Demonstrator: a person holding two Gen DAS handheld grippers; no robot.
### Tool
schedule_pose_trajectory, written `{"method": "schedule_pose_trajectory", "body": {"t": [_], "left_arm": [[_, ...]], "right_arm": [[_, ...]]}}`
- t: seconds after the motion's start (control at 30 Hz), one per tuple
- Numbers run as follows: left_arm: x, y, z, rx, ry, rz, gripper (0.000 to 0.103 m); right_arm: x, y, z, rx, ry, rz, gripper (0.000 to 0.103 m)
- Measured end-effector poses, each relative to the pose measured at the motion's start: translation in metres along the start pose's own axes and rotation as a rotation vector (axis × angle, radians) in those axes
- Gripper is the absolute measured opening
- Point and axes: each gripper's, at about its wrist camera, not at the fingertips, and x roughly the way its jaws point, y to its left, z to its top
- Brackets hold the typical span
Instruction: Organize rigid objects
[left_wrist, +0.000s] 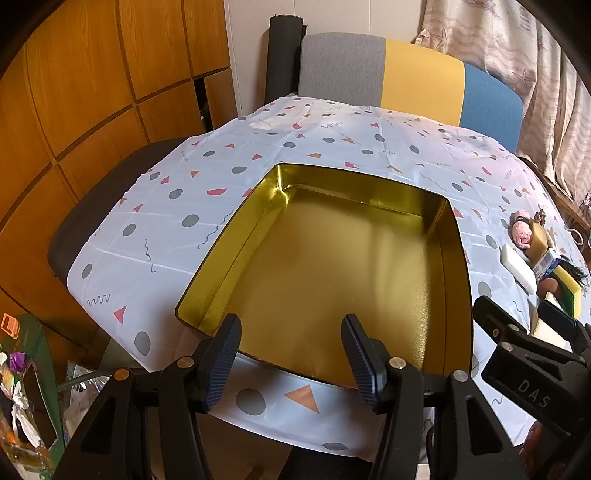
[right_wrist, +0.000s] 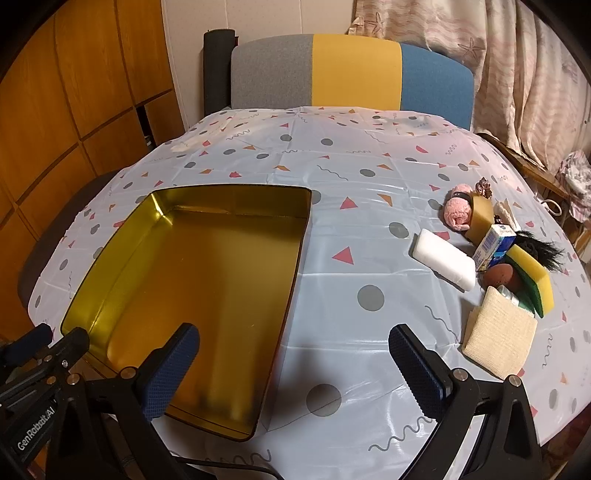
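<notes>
An empty gold tin tray lies on the patterned tablecloth; it also shows in the right wrist view. My left gripper is open and empty over the tray's near edge. My right gripper is open and empty, to the right of the tray's near corner. A pile of objects lies at the right: a white block, a small blue and white box, a yellow and green sponge, a beige mesh pouch, a pink cloth roll and a brown ball.
The tablecloth covers a round table. A grey, yellow and blue chair back stands behind it. Wooden cabinets are at the left and a curtain at the right. Clutter lies below the table's left edge.
</notes>
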Motion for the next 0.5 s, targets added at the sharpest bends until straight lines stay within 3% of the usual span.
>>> {"method": "schedule_pose_trajectory", "body": {"t": [0.5], "left_arm": [[0.0011,-0.0021,-0.0013,-0.004,0.022,-0.057,0.057]], "right_arm": [[-0.001,-0.0041,-0.0004,0.016,-0.004,0.005,0.103]]}}
